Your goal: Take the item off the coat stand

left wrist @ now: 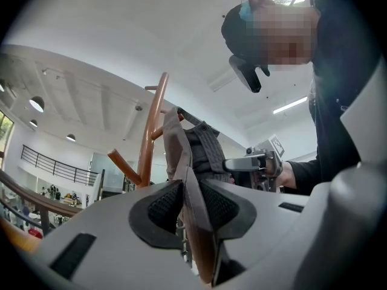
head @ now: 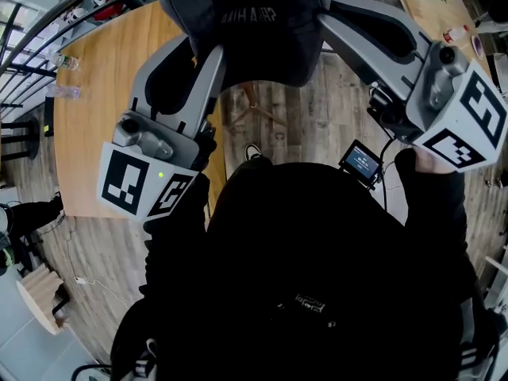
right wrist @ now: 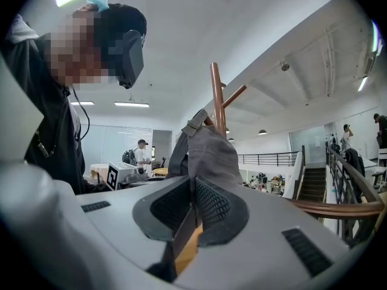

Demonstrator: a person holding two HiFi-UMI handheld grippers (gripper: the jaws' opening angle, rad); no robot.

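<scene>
A dark grey bag (head: 254, 22) hangs on a wooden coat stand (left wrist: 150, 132), close in front of me at the top of the head view. My left gripper (head: 198, 52) reaches up to the bag's left side. In the left gripper view, the left gripper (left wrist: 185, 189) is shut on a brownish-grey strap (left wrist: 174, 144) of the bag (left wrist: 205, 150). My right gripper (head: 327, 16) meets the bag's right side. The right gripper (right wrist: 193, 201) is shut on a fold of the bag's grey fabric (right wrist: 208, 153), just in front of the stand's pole (right wrist: 216, 95).
A long wooden table (head: 95, 94) stands to the left with bottles (head: 63, 60) on its far edge. One foot of the stand (head: 255, 105) shows on the plank floor below the bag. A small screen (head: 361, 163) hangs by my right arm. Another table (head: 432, 10) lies at the top right.
</scene>
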